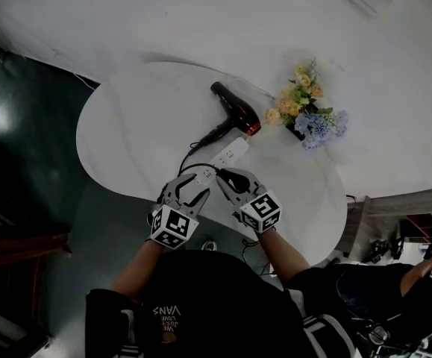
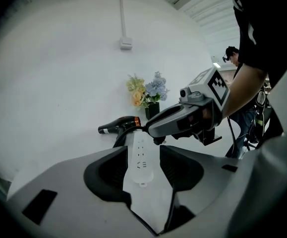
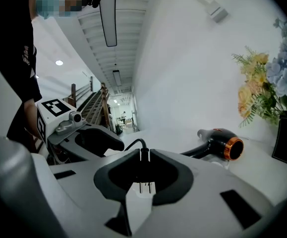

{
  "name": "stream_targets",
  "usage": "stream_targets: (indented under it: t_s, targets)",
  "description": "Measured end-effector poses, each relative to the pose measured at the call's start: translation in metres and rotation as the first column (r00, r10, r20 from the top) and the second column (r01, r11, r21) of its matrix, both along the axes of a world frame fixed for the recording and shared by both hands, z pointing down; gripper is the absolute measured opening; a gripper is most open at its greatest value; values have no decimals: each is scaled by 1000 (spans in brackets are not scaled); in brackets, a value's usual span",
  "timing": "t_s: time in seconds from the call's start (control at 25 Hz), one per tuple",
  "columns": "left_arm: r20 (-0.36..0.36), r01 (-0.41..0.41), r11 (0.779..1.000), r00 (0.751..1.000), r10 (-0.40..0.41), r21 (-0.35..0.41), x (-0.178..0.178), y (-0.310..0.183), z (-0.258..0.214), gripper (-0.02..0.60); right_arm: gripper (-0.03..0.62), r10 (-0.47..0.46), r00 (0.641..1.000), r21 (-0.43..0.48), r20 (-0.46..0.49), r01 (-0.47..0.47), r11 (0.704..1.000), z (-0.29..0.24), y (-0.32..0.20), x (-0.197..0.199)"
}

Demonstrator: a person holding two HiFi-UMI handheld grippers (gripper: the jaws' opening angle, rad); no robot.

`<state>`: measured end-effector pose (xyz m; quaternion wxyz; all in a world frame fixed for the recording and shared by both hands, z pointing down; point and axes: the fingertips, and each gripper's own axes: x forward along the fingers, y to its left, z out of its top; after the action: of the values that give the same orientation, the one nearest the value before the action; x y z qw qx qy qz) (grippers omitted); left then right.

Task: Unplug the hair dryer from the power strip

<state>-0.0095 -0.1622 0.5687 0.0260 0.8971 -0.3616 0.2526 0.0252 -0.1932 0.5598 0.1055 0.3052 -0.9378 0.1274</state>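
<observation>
White stone-look desk (image 1: 126, 125) is filling the head view. It is carrying the black hair dryer (image 1: 236, 109), the white power strip (image 1: 230, 153) just in front of it, and a bunch of flowers (image 1: 305, 110) off to the right. The dryer's cord (image 1: 204, 140) is curling from the handle round toward the near end of the strip. There the 2 grippers are meeting: the left gripper (image 1: 197, 181) and the right gripper (image 1: 225, 176) are hovering side by side over that end.

In the left gripper view the jaws are standing wide and are pinching nothing. The strip is showing through the gap, lying flat on the desk beyond them, and no plug is sitting in the sockets that are visible. The right gripper is reaching in from the right, over the strip's far part.

In the right gripper view the jaws are standing narrow and are clamping the black plug (image 3: 143, 155), with its cord trailing up and away. Bare metal prongs (image 3: 144, 186) are showing below the pads, with no socket around them.

Judging from that, the main step is looking done: the plug is appearing to be out of the strip and in the right gripper. What is remaining, I think, is only carrying the plug clear, laying it on the desk and letting go.
</observation>
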Motion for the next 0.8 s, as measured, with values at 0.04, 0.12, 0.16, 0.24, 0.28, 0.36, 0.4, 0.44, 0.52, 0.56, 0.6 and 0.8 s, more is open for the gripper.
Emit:
stream_targets:
  t_s: [0.04, 0.12, 0.16, 0.24, 0.28, 0.36, 0.4, 0.44, 0.52, 0.56, 0.6, 0.8]
  targets:
    - [-7, 8, 1000, 1000, -8, 5, -1, 2, -3, 222, 83, 3, 1000, 0, 2, -3, 1000, -1, 2, 1]
    - [-21, 28, 1000, 999, -27, 15, -5, 6, -9, 221, 83, 9, 1000, -1, 10, -9, 1000, -3, 6, 4]
    - [-30, 38, 999, 999, -37, 20, -8, 9, -13, 218, 83, 12, 1000, -1, 15, -12, 1000, -4, 8, 5]
    - [-50, 59, 998, 997, -57, 35, -13, 15, -21, 209, 83, 17, 1000, -1, 24, -17, 1000, -7, 14, 8]
    - [-60, 71, 997, 996, -68, 44, -16, 17, -25, 203, 83, 20, 999, -2, 30, -20, 1000, -8, 16, 9]
    - [-82, 100, 993, 992, -95, 62, -23, 22, -34, 186, 83, 27, 999, -6, 41, -27, 1000, -9, 21, 11]
    - [-94, 118, 991, 989, -111, 70, -27, 24, -38, 175, 83, 31, 999, -8, 45, -30, 1000, -10, 24, 13]
    - [-105, 135, 988, 986, -127, 78, -31, 27, -42, 163, 83, 34, 998, -10, 48, -34, 999, -10, 27, 14]
    - [-125, 166, 981, 980, -154, 96, -38, 32, -51, 126, 83, 42, 997, -11, 57, -42, 999, -12, 34, 17]
    - [-133, 181, 978, 977, -167, 106, -42, 34, -55, 108, 83, 46, 997, -12, 62, -46, 999, -14, 37, 18]
    - [-142, 196, 974, 973, -180, 114, -45, 36, -59, 91, 83, 49, 997, -12, 66, -49, 999, -15, 40, 18]
    - [-184, 258, 957, 955, -232, 135, -56, 46, -72, 57, 83, 61, 995, -13, 75, -61, 998, -20, 55, 23]
